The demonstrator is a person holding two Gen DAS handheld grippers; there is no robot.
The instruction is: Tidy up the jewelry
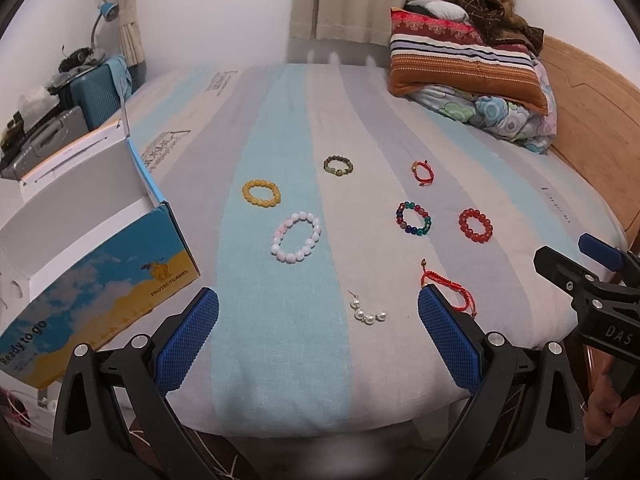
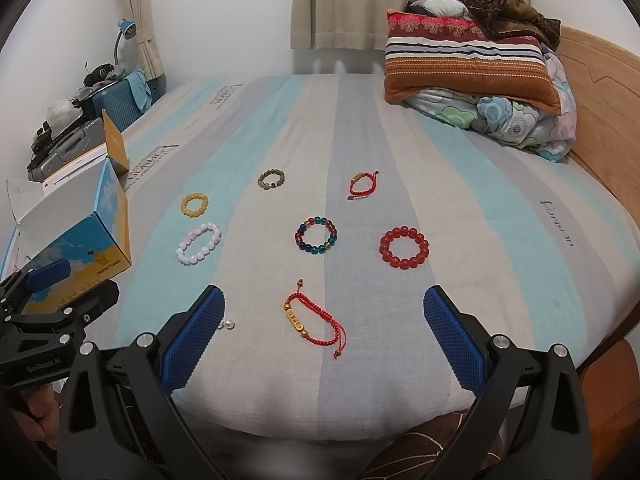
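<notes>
Left wrist view: the left hand-held gripper (image 1: 318, 312) hung wide open and empty over the pearl strand (image 1: 367, 312) on the bed (image 1: 280, 360); the open box (image 1: 80, 216) beside it showed only white inside.

Right wrist view: the right hand-held gripper (image 2: 323, 310) gaped empty over the red cord bracelet (image 2: 316, 320); bead bracelets (image 2: 316, 237) lay scattered beyond.

Bedsheet (image 2: 460, 184) striped turquoise, grey, beige; bracelets yellow (image 2: 194, 204), pink-white (image 2: 199, 243), multicoloured (image 2: 316, 236), red (image 2: 404, 248); far-right pillow (image 2: 468, 64) striped red, white, orange; left box (image 2: 86, 248) blue-yellow.

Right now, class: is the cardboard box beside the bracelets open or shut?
Open: the cardboard box has its flap raised, exposing the white inside in both views.
</notes>
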